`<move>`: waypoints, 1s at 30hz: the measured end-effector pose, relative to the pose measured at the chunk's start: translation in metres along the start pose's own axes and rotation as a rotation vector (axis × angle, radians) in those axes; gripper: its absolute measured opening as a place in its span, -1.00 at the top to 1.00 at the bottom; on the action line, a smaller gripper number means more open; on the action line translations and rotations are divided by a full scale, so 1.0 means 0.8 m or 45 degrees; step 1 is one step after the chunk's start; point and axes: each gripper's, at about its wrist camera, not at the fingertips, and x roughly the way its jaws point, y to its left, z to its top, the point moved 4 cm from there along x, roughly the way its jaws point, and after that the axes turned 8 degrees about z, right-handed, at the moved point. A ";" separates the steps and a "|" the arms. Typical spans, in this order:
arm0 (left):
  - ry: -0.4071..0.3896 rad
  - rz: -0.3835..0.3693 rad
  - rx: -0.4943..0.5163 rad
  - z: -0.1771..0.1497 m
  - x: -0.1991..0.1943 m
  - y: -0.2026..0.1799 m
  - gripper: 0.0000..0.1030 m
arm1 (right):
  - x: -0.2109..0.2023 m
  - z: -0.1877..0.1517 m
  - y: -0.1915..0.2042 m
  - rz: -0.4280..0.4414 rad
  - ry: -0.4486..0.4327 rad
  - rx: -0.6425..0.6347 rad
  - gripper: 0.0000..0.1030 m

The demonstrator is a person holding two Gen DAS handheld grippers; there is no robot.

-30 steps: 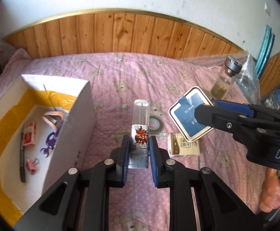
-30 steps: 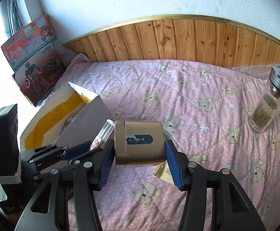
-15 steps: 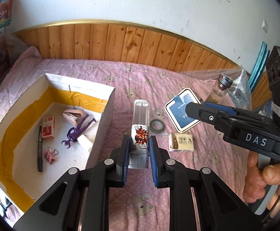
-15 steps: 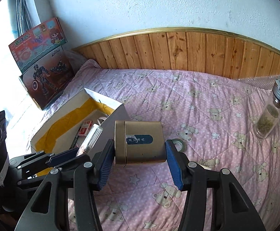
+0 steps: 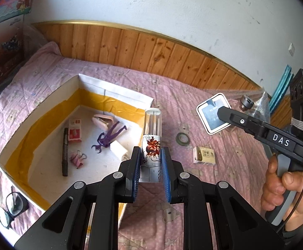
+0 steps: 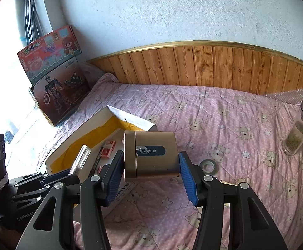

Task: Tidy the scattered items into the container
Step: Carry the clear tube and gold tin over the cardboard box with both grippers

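Note:
My left gripper [image 5: 150, 167] is shut on a clear plastic tube box [image 5: 152, 137] with a red cartoon print, held over the right wall of the open white box [image 5: 47, 112] lined with yellow tape. The same tube [image 6: 81, 158] shows at the left of the right wrist view. My right gripper [image 6: 151, 170] is shut on a gold square tin [image 6: 151, 153] with a dark blue label, held above the pink bedspread just right of the box [image 6: 118, 112]. In the left wrist view that tin [image 5: 213, 113] hangs at the right, a hand [image 5: 285, 187] on the gripper handle.
Inside the box lie a black marker [image 5: 65, 152], a red-white pack [image 5: 75, 133], a pink stapler [image 5: 102, 120], a purple figure [image 5: 109, 137] and pink clips [image 5: 77, 159]. On the bedspread: a tape roll [image 5: 182, 138], a small yellow box [image 5: 204, 155], a glass bottle [image 6: 297, 137]. Glasses [image 5: 9, 208] lie left of the box.
Both grippers have risen and swung left toward the white box with their loads. The box interior now fills the left wrist view's left side, and its contents show in the right wrist view.

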 end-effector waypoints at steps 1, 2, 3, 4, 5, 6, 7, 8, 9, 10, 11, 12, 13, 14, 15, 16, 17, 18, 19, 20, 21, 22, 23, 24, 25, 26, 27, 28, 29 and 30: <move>0.001 0.001 -0.013 0.000 0.000 0.005 0.62 | 0.000 0.001 0.003 0.003 -0.004 -0.004 -0.04; -0.002 0.000 -0.025 0.001 0.000 0.011 0.62 | 0.000 0.002 0.006 0.006 -0.011 -0.010 -0.04; -0.007 0.002 -0.030 0.002 -0.001 0.015 0.62 | -0.001 0.002 0.009 0.009 -0.018 -0.020 -0.04; -0.014 0.004 -0.033 0.004 -0.003 0.019 0.62 | -0.001 0.003 0.013 0.008 -0.023 -0.034 -0.04; -0.020 0.004 -0.038 0.005 -0.004 0.023 0.62 | -0.002 0.003 0.017 0.003 -0.027 -0.052 -0.04; -0.025 0.006 -0.044 0.006 -0.006 0.028 0.62 | -0.002 0.003 0.021 -0.001 -0.030 -0.065 -0.04; -0.029 0.007 -0.049 0.007 -0.006 0.032 0.62 | -0.001 0.003 0.024 -0.001 -0.030 -0.074 -0.04; -0.031 0.006 -0.057 0.008 -0.006 0.036 0.62 | -0.001 0.002 0.026 0.001 -0.028 -0.084 -0.04; -0.032 0.005 -0.066 0.010 -0.006 0.041 0.62 | 0.000 0.002 0.029 0.002 -0.028 -0.092 -0.04; -0.035 0.009 -0.074 0.011 -0.006 0.046 0.62 | 0.000 0.002 0.031 0.002 -0.029 -0.100 -0.04; -0.037 0.015 -0.081 0.013 -0.006 0.052 0.62 | 0.001 0.001 0.034 0.003 -0.030 -0.105 -0.04; -0.037 0.018 -0.091 0.014 -0.005 0.057 0.62 | 0.002 0.001 0.036 0.004 -0.031 -0.109 -0.04; -0.034 0.021 -0.101 0.014 -0.004 0.063 0.62 | 0.002 0.000 0.037 0.005 -0.033 -0.111 -0.04; -0.030 0.028 -0.111 0.014 -0.002 0.069 0.62 | 0.004 0.001 0.039 0.007 -0.035 -0.114 -0.04; -0.026 0.033 -0.121 0.014 -0.001 0.075 0.62 | 0.005 0.001 0.040 0.010 -0.036 -0.117 -0.04; -0.019 0.036 -0.129 0.013 0.001 0.080 0.62 | 0.006 0.000 0.042 0.012 -0.038 -0.120 -0.04; -0.011 0.040 -0.137 0.012 0.003 0.085 0.62 | 0.007 0.000 0.044 0.014 -0.039 -0.125 -0.04; -0.005 0.044 -0.140 0.010 0.005 0.088 0.62 | 0.008 0.000 0.046 0.016 -0.039 -0.129 -0.04; 0.003 0.049 -0.144 0.009 0.007 0.092 0.62 | 0.010 0.000 0.048 0.020 -0.039 -0.133 -0.04; 0.008 0.052 -0.149 0.008 0.008 0.096 0.62 | 0.012 0.000 0.051 0.025 -0.038 -0.138 -0.04; 0.013 0.053 -0.155 0.007 0.009 0.099 0.62 | 0.014 -0.001 0.054 0.027 -0.038 -0.142 -0.04; 0.017 0.053 -0.161 0.006 0.010 0.102 0.62 | 0.017 -0.001 0.057 0.030 -0.036 -0.147 -0.04; 0.022 0.056 -0.169 0.006 0.010 0.106 0.62 | 0.019 -0.002 0.059 0.034 -0.034 -0.151 -0.04; 0.026 0.057 -0.175 0.005 0.011 0.109 0.62 | 0.022 -0.002 0.062 0.038 -0.031 -0.156 -0.04; 0.030 0.058 -0.182 0.005 0.012 0.111 0.62 | 0.024 -0.004 0.065 0.039 -0.030 -0.160 -0.04; 0.036 0.060 -0.188 0.005 0.013 0.113 0.62 | 0.027 -0.005 0.069 0.043 -0.026 -0.164 -0.04; 0.041 0.061 -0.194 0.004 0.014 0.115 0.62 | 0.030 -0.006 0.073 0.050 -0.021 -0.168 -0.04; 0.046 0.060 -0.200 0.003 0.015 0.117 0.62 | 0.032 -0.008 0.077 0.053 -0.019 -0.173 -0.04; 0.048 0.058 -0.203 0.004 0.015 0.118 0.62 | 0.035 -0.009 0.080 0.055 -0.016 -0.177 -0.04; 0.050 0.057 -0.205 0.004 0.016 0.119 0.62 | 0.038 -0.010 0.084 0.061 -0.011 -0.182 -0.04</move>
